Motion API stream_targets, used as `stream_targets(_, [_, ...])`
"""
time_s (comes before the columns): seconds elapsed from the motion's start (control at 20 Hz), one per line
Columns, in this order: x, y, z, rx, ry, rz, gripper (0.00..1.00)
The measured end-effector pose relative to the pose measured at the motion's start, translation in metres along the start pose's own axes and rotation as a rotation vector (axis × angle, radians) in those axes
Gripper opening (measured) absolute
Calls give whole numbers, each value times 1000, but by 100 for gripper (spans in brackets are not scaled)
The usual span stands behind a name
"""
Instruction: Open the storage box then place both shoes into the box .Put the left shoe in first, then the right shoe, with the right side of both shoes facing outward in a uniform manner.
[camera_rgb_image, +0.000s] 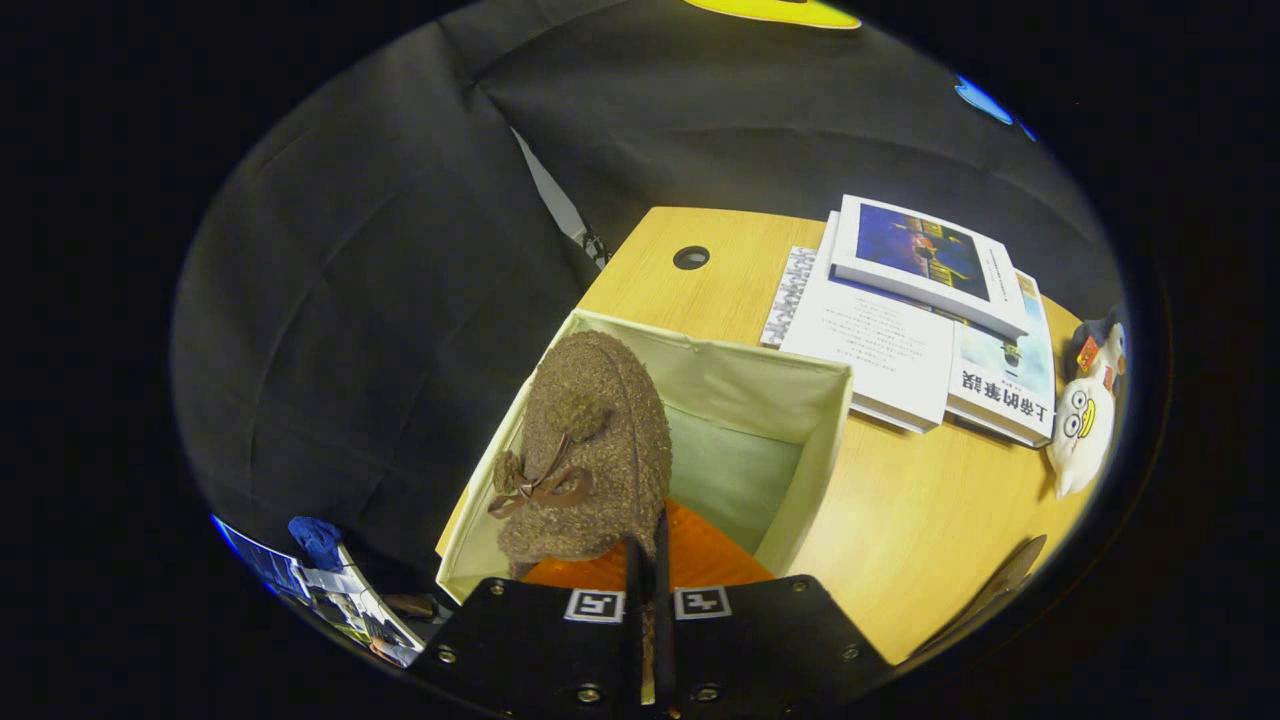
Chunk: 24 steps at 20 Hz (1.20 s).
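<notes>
Black cloth hangs behind a light wooden desk, which has a round cable hole near its far edge. On the desk stands a cream fabric storage box, and it is already open, with no lid over it. Beyond the box lies a stack of books, and a small white plush toy rests near the desk's edge, well apart from the box.

The gripper is closed on the brown fuzzy shoe: both fingers are pressed nearly together on the thin rim at the shoe's heel opening, where an orange lining shows. The shoe hangs with its toe pointing away from the fingers, over the box's left wall, and a small brown ribbon bow sits on its upper. I cannot tell whether it is the left or the right shoe. The floor of the box that I can see is bare.

I judge that the shoe is being carried into the box now. The risk is that the hold is only on a soft, narrow edge, so the shoe may swing or slip out. Its toe may also catch on the soft box wall and push it inward, or the shoe may turn and land with the wrong side facing outward.
</notes>
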<state>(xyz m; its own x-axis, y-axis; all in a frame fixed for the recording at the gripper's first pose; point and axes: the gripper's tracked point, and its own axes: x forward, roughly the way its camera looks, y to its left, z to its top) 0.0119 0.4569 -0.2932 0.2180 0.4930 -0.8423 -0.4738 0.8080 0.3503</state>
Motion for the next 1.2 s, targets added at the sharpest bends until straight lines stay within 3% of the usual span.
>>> stream_targets(0.05, [4,1,0,0,3,-4,5])
stream_targets(0.15, [12,1,-3,19,13,0,25])
stream_targets(0.25, [5,8,5,53,5,26,32])
stream_targets(0.35, [4,6,7,56,-8,30,99])
stream_targets(0.8, [-54,-16,14,92,-64,58,98])
stream_targets(1.2, [-108,-76,-10,107,-121,33,98])
